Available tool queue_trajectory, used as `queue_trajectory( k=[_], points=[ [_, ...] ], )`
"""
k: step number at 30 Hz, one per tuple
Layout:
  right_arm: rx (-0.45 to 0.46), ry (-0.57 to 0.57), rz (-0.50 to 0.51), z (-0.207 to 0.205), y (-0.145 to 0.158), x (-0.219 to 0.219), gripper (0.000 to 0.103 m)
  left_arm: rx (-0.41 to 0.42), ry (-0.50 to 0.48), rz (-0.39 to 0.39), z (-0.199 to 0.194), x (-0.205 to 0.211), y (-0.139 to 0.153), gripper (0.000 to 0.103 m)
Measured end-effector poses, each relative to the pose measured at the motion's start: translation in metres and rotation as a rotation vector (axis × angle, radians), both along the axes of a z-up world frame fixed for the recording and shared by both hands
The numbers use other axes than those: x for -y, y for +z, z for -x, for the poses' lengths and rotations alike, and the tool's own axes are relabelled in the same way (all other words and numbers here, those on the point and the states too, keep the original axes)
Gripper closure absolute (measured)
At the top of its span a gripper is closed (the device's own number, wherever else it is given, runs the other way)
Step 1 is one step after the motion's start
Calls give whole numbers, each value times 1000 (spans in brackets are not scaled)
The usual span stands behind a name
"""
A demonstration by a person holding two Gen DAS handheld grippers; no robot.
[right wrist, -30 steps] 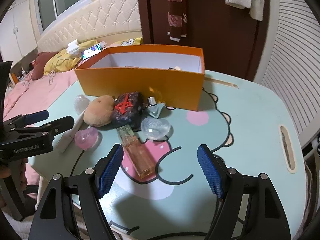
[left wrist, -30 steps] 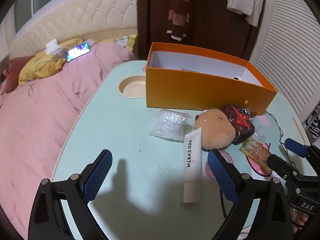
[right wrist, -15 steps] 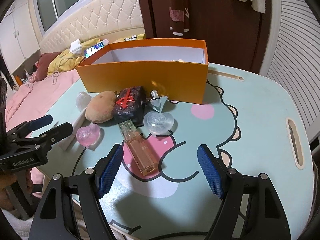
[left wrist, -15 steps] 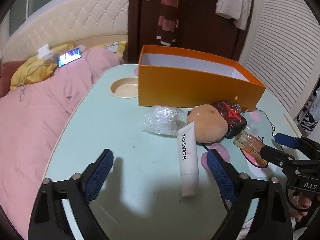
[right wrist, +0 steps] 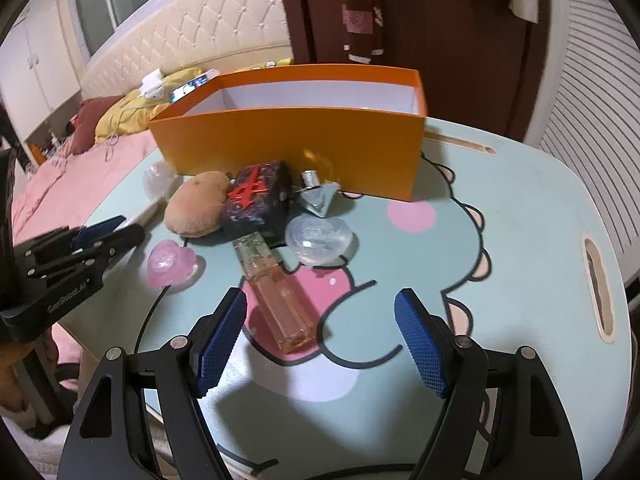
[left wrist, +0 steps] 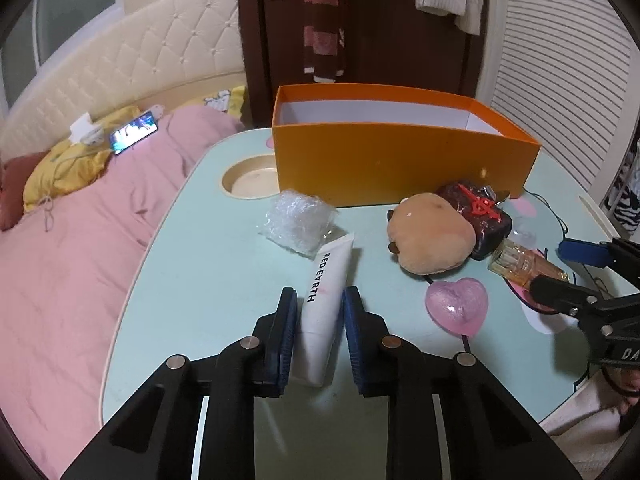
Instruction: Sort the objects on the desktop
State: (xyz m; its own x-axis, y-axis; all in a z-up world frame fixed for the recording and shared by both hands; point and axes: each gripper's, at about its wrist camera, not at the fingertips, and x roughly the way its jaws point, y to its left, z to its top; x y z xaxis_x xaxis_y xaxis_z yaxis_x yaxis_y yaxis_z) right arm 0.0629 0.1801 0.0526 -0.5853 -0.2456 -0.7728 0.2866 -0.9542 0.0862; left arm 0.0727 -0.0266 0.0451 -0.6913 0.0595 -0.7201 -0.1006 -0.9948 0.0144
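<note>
My left gripper [left wrist: 319, 312] is shut on a white RED EARTH tube [left wrist: 326, 280] that lies on the pale green table [left wrist: 208, 264]. My right gripper [right wrist: 320, 344] is open and empty above a clear amber perfume bottle [right wrist: 276, 292]. An orange box [left wrist: 400, 148] stands open at the back, also in the right wrist view [right wrist: 296, 140]. A tan plush [left wrist: 432, 236], a dark block with a red mark [left wrist: 476, 216] and a pink heart [left wrist: 456, 304] lie in front of it.
A bubble-wrap packet [left wrist: 298, 220] lies left of the tube. A round recess [left wrist: 250, 178] sits in the table by the box. A clear heart [right wrist: 320, 236] and a small silver bottle [right wrist: 318, 194] lie near the box. A pink bed [left wrist: 60, 280] borders the table's left edge.
My left gripper moved forward and right to the white tube and closed on it. My right gripper shifted slightly closer to the perfume bottle and stayed open.
</note>
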Motion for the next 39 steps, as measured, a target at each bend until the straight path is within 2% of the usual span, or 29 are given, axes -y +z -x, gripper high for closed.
queue_trajectory(
  k=[2,6,13,15,18,21,23,24,26,28,30,34,39],
  points=[
    [-19,16,-31,0,0,7,26,-8,-2,-4,-1,-1,-1,81],
    [-40,35,-103,2,-4,19,26,-15,-10,-14,0,-2,-2,71],
    [-56,39,-94,2,-4,19,26,-21,-24,-5,4,-5,-3,70],
    [-52,35,-84,4,-5,17,26,-22,-28,-4,4,-6,-3,72],
    [-49,34,-73,4,-5,15,26,-16,-39,4,4,-8,-2,83],
    [-50,39,-67,4,-5,16,27,-6,-48,-1,4,-8,-2,83],
    [-56,54,-66,2,-4,17,37,0,-50,-13,3,-8,-1,83],
    [-60,65,-65,1,-4,19,46,2,-51,-19,3,-8,-1,83],
    [-66,93,-69,-1,-3,22,55,6,-55,-30,2,-8,0,83],
    [-70,106,-73,-3,-2,25,72,2,-56,-37,1,-8,2,83],
    [-73,113,-76,-4,-2,26,83,-2,-55,-43,-1,-8,4,83],
    [-78,126,-79,-6,-1,28,84,-12,-48,-59,-3,-5,10,83],
    [-66,116,4,-5,5,14,84,-31,-51,-94,-5,-3,23,83]
  ],
)
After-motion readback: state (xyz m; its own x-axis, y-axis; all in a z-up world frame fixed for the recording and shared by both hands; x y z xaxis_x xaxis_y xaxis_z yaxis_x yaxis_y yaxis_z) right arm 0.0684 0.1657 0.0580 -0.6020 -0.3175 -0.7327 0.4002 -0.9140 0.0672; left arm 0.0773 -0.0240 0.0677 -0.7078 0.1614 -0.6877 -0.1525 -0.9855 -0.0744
